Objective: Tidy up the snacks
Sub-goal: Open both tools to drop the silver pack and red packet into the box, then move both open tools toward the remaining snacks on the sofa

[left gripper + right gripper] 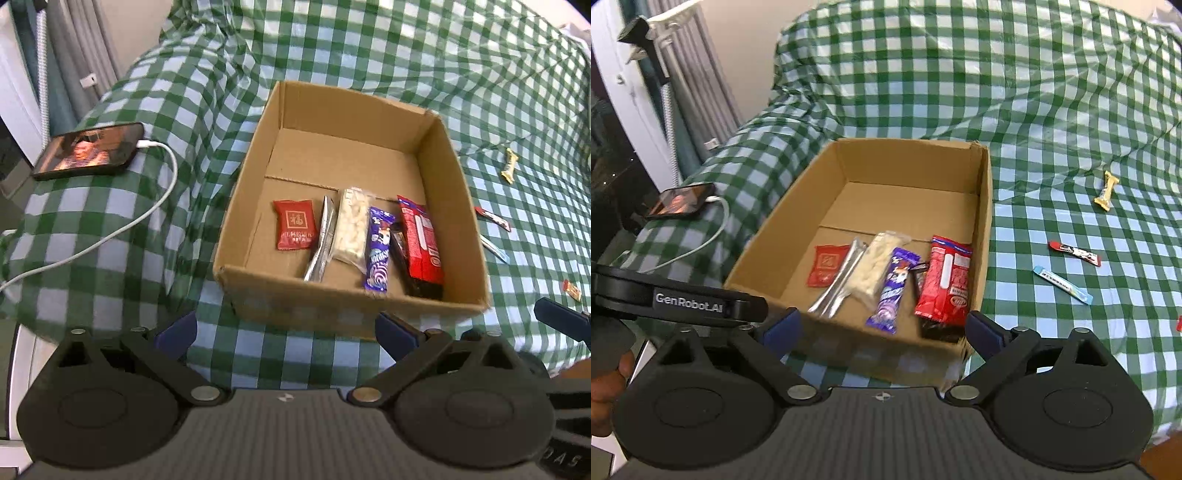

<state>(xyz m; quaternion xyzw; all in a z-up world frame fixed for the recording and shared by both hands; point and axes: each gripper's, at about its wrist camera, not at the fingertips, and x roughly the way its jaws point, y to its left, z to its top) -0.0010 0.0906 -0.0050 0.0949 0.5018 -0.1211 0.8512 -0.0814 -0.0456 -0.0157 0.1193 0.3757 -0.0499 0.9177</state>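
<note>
Checked cloth point(1052, 110) held loose snacks beside the box point(984, 221); blue stick point(1062, 284) looked light, thin, slippery, best pinched mid-length; both grippers' fingers point(982, 330) gaped wide, empty.

The left wrist view looks forward and down along the left gripper point(286, 332), whose fingers frame the near wall of the cardboard box point(332, 302). It stands near the box and sees into it from the front. The right wrist view looks the same way along the right gripper point(882, 332), also near, but from more to the right, so the box point(984, 229) appears turned. Both views share the box, the checked cloth point(369, 48), the phone point(88, 151) and the yellow snack point(1107, 190).
</note>
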